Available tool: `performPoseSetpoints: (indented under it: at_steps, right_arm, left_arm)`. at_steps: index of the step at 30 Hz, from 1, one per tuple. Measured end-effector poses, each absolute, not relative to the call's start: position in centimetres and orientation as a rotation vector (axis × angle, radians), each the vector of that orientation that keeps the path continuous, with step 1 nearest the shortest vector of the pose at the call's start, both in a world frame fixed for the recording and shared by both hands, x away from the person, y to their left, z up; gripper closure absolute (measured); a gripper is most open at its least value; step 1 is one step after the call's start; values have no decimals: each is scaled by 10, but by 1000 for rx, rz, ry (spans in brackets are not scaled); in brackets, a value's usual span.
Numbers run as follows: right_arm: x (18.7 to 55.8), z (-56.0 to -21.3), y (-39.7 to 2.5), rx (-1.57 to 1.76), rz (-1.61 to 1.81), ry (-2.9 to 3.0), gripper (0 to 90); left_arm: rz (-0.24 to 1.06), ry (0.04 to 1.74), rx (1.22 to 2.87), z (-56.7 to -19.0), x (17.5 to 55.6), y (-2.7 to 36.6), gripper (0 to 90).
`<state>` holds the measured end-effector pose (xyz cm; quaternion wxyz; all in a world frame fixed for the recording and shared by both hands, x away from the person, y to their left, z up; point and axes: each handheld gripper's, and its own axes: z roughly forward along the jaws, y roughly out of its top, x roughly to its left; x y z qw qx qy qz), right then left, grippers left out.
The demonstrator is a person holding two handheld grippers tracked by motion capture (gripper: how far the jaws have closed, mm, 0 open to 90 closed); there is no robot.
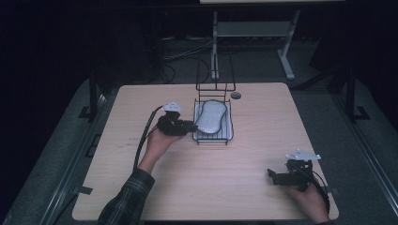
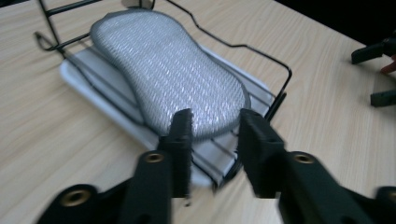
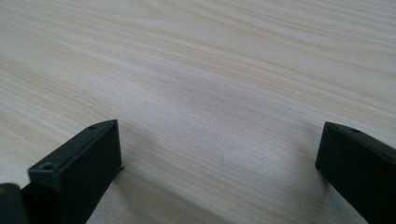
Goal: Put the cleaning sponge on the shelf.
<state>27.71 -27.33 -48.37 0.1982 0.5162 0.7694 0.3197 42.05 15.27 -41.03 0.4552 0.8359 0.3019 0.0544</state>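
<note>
The sponge [image 1: 210,116] lies in the middle of the high view, flat on a white tray [image 1: 228,136] inside a black wire rack [image 1: 214,87] that stands toward the far centre of the desk [image 1: 141,187]. In the left gripper view it runs from the upper left down to the centre, a long rounded grey pad with a woven, slightly shiny cover and a stitched rim.

The left gripper [image 1: 187,125] is at the near left end of the sponge. Its fingers [image 2: 181,135] stand apart, one on each side of the sponge's rounded end, and look to be at or just short of the rim; I cannot tell whether they touch it yet. The right gripper [image 1: 276,177] sits well apart at the lower right of the high view, its fingers [image 3: 79,158] spread wide over bare desk, holding nothing.

Judging by its looks, the sponge should be light and soft, so it will squash under the fingers and droop at the free end if lifted by one tip. The woven cover probably gives fair grip, not slippery, and nothing about it seems fragile. The rounded end facing the left gripper seems the sensible place to take hold, pinching across the thickness a little way in from the rim. The rack's front wire [image 2: 279,100] runs just beside that end, so a low approach could catch it.
</note>
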Motion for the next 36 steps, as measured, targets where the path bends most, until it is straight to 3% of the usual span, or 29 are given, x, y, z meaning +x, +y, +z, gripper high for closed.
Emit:
performPoseSetpoints:
  at_steps: [1,6,16,36]
  right_arm:
    - [277,-484,-273,1444,895,2153,0]
    - [277,-484,-273,1444,895,2153,0]
    - [277,-484,-273,1444,895,2152,0]
    - [277,-484,-273,1444,895,2153,0]
  left_arm:
    - [140,752,2065,-410,416,156,589]
    - [181,779,2094,-413,395,169,359]
    - [259,808,2141,-417,355,196,194]
    - [272,886,2188,-444,299,239,165]
